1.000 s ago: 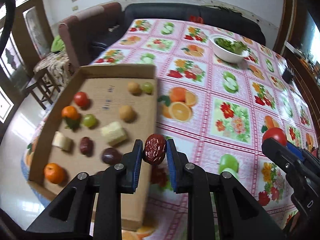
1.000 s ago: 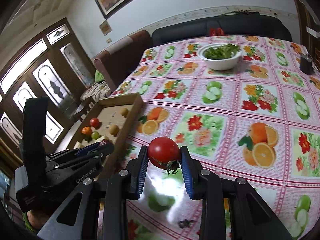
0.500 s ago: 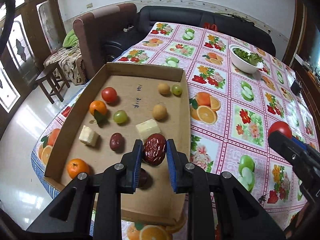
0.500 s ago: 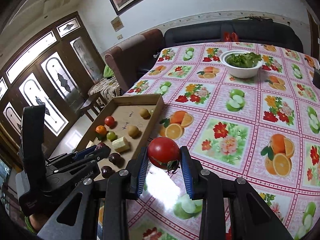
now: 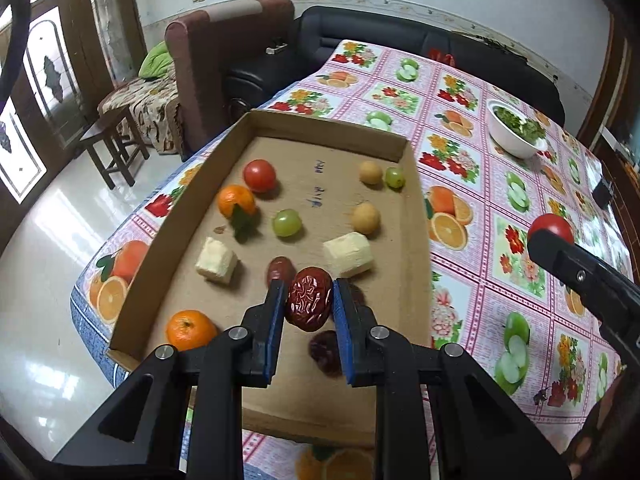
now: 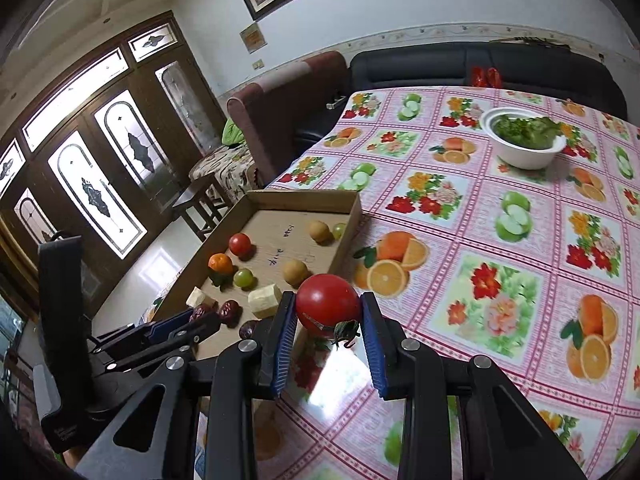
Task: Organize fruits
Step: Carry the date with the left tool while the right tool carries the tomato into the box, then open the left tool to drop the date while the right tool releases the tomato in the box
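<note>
My left gripper (image 5: 309,305) is shut on a wrinkled red date (image 5: 310,303), held above the near part of the cardboard tray (image 5: 328,135). The tray holds a tomato (image 5: 260,175), two oranges (image 5: 236,201), green grapes (image 5: 286,222), tan round fruits (image 5: 365,218), two pale cubes (image 5: 349,253) and dark dates (image 5: 325,350). My right gripper (image 6: 329,314) is shut on a red tomato (image 6: 327,303), above the tablecloth just right of the tray (image 6: 304,198). The left gripper also shows in the right wrist view (image 6: 182,326).
A white bowl of greens (image 6: 524,142) stands at the far side of the table. The fruit-print tablecloth (image 6: 500,280) covers the table. A brown armchair (image 5: 224,56), a black sofa (image 5: 400,40) and a wooden stool (image 5: 114,146) stand beyond the table's edge.
Both grippers moved left toward the tray. The left gripper with the date went from beside the tray's right wall to over its floor. The tomato came closer to the tray.
</note>
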A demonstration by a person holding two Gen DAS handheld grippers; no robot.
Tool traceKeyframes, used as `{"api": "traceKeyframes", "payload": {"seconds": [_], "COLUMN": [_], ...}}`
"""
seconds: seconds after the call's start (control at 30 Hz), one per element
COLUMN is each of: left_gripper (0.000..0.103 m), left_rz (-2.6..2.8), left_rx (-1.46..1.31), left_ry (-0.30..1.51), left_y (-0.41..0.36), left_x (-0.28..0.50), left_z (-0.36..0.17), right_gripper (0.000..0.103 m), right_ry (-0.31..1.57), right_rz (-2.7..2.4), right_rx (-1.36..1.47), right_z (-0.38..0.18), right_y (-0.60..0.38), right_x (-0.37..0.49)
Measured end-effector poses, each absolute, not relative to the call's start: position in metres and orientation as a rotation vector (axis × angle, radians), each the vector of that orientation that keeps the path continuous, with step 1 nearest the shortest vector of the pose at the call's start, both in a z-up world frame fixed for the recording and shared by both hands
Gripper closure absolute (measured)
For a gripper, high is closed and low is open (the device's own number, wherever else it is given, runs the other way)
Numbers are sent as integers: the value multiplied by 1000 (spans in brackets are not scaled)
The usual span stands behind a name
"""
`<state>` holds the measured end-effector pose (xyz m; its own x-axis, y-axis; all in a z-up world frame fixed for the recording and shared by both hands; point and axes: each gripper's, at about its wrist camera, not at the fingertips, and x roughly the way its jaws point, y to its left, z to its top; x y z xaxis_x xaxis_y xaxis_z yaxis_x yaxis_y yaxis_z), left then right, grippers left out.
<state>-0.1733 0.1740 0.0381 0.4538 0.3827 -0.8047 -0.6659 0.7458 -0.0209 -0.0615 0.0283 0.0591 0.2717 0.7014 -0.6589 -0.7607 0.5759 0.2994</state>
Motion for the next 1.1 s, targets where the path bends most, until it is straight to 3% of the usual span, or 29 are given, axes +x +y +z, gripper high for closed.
{"api": "traceKeyframes", "payload": {"seconds": [0.57, 1.1], "left_gripper": [82, 82], "left_rz": [602, 525], "left_rx": [-529, -496], "left_ry": [889, 969], "left_y": [220, 203], "left_x": [-203, -197], "left_z": [21, 4], "right_gripper": [71, 71], "right_ry": [876, 957], "right_rz": [1059, 1106], "right_rx": [-125, -264], "right_z": [46, 8], "right_y": [90, 203], "right_x": [-50, -26]}}
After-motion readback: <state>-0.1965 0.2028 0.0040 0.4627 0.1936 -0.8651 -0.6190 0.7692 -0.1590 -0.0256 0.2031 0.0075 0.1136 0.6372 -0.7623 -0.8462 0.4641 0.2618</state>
